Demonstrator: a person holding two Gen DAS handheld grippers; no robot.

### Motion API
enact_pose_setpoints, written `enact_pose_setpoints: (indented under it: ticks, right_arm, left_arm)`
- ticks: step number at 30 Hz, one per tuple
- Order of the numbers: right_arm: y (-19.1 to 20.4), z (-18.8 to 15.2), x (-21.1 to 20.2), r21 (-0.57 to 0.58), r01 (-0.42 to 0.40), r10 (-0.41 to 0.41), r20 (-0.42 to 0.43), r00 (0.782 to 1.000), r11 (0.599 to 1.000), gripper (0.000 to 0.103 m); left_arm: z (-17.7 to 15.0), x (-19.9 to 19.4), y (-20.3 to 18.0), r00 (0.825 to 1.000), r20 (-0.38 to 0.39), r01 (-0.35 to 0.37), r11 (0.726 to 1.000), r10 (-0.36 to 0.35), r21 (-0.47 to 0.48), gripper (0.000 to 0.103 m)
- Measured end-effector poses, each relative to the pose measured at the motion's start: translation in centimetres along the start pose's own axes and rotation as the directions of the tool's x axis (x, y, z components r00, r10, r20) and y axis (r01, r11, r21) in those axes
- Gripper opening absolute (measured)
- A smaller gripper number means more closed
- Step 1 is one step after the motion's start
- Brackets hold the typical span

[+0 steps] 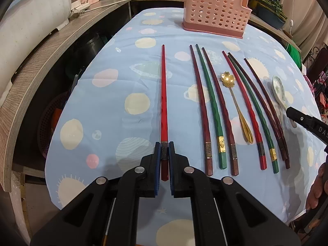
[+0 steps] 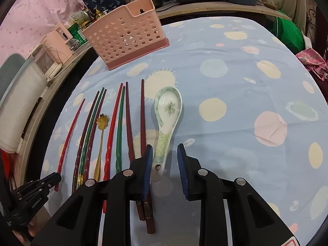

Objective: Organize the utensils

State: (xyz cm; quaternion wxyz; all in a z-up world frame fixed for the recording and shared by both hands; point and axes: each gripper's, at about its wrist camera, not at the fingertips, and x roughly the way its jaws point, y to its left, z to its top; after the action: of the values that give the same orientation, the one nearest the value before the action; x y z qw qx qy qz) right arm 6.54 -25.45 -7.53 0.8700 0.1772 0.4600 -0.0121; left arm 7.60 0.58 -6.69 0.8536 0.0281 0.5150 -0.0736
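A table under a pale blue tablecloth (image 1: 127,78) with planet prints fills both views. At its far end, toward twelve o'clock in the left wrist view, stands a pink basket (image 1: 215,8) full of round holes, upright on a darker pink base and well apart from the utensils.

Both grippers tilt steeply down toward the cloth from the near edge. The left gripper (image 1: 164,149) sits at six o'clock in its own view, its blue pads clamped narrow on the thick end of a red chopstick (image 1: 163,94) that runs straight away toward twelve o'clock. The right gripper (image 2: 165,164) stands partly open, its pads on either side of the handle of a white ceramic spoon (image 2: 168,110) without pressing it; the handle lies nearer the left pad, the bowl pointing to twelve o'clock. A hand (image 1: 318,186) shows at four o'clock in the left wrist view, at the frame's edge.

To the right of the held chopstick, the other chopsticks (image 1: 212,102) lie in a row, red, green and dark brown, roughly parallel. Among them lies a small gold spoon (image 1: 235,102) with a flower-shaped bowl
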Motion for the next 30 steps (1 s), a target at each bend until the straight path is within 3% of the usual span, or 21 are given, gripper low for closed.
enact_pose_setpoints:
  ticks: [8, 14, 21, 25, 30]
  right_arm:
    - [0.1, -0.6, 0.6, -0.024, 0.025, -0.025, -0.006, 1.0, 0.999, 0.014]
    - [0.0, -0.2, -1.0, -0.003, -0.013, 0.013, 0.024, 1.0, 1.0, 0.023]
    - [-1.0, 0.6, -1.1, 0.025, -0.02, 0.019, 0.028, 0.999, 0.999, 0.024]
    - [-1.4, 0.3, -0.4, 0.031, -0.023, 0.023, 0.013, 1.0, 0.999, 0.014]
    - [-1.4, -0.1, 0.1, 0.032, -0.034, 0.034, 0.004, 0.999, 0.999, 0.012]
  left_arm:
    - [-0.2, 0.5, 0.1, 1.0, -0.014, 0.001, 1.0, -0.001, -0.006, 0.007]
    - [-0.2, 0.3, 0.1, 1.0, -0.008, 0.001, 1.0, -0.001, -0.002, 0.007]
    - [-0.2, 0.4, -0.1, 1.0, -0.01, 0.002, 1.0, -0.002, 0.001, 0.007]
    - [-0.1, 0.4, -0.1, 1.0, -0.01, -0.001, 1.0, 0.001, 0.0, 0.007]
    - [-0.2, 0.5, -0.1, 1.0, -0.014, -0.002, 1.0, 0.002, -0.001, 0.007]
